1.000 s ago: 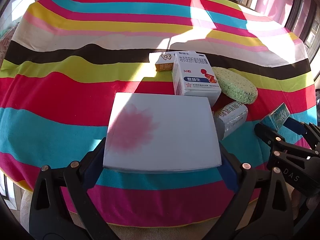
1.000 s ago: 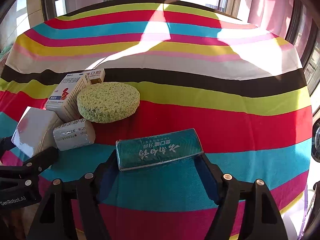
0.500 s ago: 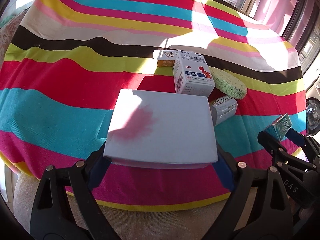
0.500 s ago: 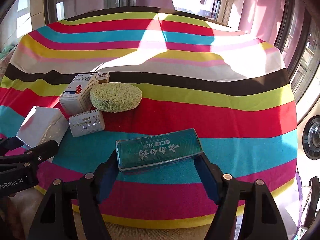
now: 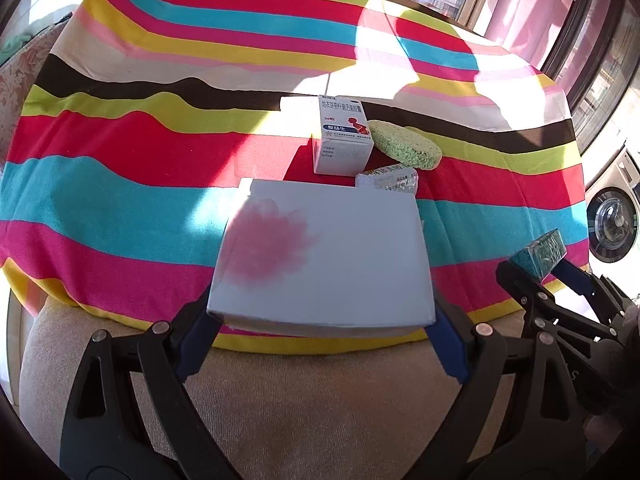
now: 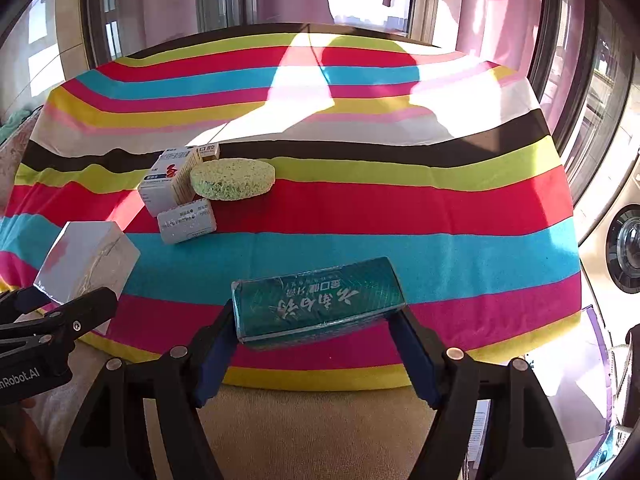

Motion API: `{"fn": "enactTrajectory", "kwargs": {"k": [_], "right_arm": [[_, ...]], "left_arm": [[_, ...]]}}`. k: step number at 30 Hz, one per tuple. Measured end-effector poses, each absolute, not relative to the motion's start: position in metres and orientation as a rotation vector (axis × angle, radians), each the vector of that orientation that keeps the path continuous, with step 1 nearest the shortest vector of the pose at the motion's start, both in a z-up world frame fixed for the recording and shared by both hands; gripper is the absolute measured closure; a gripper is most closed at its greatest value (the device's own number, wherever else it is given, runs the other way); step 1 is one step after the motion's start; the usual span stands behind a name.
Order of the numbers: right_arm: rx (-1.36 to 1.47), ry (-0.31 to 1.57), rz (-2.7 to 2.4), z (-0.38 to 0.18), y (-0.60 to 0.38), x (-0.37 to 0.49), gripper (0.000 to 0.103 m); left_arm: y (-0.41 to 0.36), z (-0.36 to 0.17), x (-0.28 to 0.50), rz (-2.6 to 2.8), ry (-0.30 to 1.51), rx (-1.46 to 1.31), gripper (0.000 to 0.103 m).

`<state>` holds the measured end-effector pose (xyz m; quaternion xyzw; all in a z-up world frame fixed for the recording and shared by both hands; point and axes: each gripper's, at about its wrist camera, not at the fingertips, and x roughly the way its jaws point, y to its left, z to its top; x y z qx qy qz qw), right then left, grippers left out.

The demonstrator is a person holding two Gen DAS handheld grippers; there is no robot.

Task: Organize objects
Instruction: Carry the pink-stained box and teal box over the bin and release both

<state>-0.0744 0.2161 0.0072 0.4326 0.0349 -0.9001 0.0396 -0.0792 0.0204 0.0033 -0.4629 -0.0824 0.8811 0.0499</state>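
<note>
My left gripper (image 5: 320,320) is shut on a white box with a pink flower print (image 5: 324,264), held above the near edge of the striped table; the box also shows in the right wrist view (image 6: 86,260). My right gripper (image 6: 318,344) is shut on a teal foil-wrapped box (image 6: 318,300), also held off the table near its front edge; it shows in the left wrist view (image 5: 540,254). On the striped cloth (image 6: 400,200) lie a white medicine box (image 5: 344,136), a green round sponge (image 6: 232,179), a small silver packet (image 6: 186,221) and a small orange-white box (image 6: 208,152).
The table's front edge (image 6: 320,378) is close below both grippers, with beige upholstery (image 5: 320,400) beneath. A washing machine (image 5: 612,220) stands at the right. Windows and pink curtains line the far side.
Both grippers have pulled back and up from the table with their boxes; the table objects look smaller and farther, and the front edge has come into view.
</note>
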Motion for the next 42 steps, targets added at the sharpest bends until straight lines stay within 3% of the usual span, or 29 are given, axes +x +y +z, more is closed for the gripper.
{"fn": "enactTrajectory", "kwargs": {"k": [21, 42], "right_arm": [[1.406, -0.115, -2.836, 0.012, 0.277, -0.031, 0.029], [1.536, -0.217, -2.933, 0.001, 0.344, 0.003, 0.029]], "left_arm": [[0.097, 0.015, -0.047, 2.546, -0.127, -1.360, 0.011], [0.164, 0.014, -0.037, 2.398, 0.009, -1.322, 0.011]]}}
